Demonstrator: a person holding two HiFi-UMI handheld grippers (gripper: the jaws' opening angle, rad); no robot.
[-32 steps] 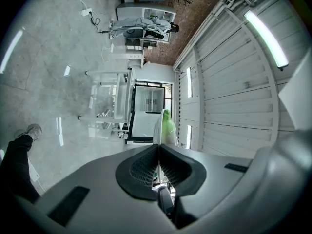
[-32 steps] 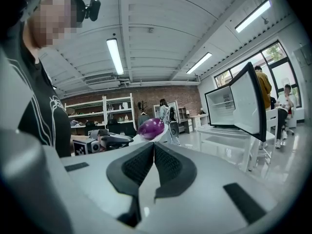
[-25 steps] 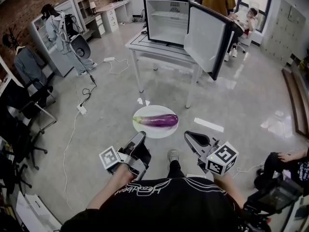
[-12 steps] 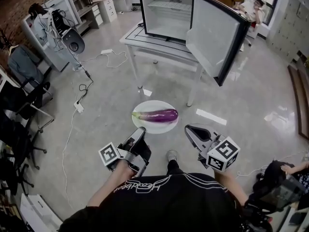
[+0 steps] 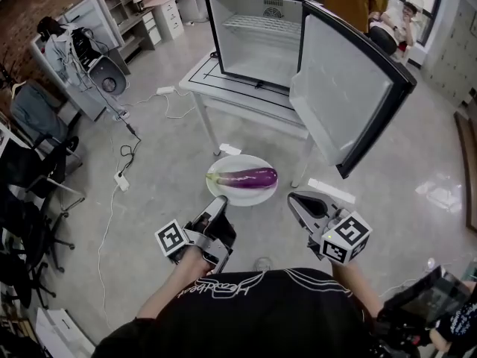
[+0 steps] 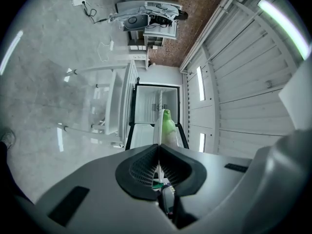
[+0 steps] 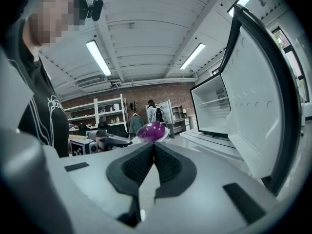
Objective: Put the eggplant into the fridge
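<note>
Both tongs are pressed together on a white plate (image 5: pixel 253 198). The left tongs (image 5: pixel 218 204) pinch its near-left rim and the right tongs (image 5: pixel 293 198) its near-right rim, so it hangs between them above the floor. The eggplant (image 5: pixel 247 177) lies loose across the plate, green stem to the left. Ahead, the fridge (image 5: pixel 253 36) stands on the bench (image 5: pixel 223 88) with its door (image 5: pixel 350 95) swung wide. Smooth and rounded, the eggplant would likely roll or slide if the plate tips, so the plate should stay level. Gripped directly, its firm middle looks the safest hold, though the glossy skin may slip.
</note>
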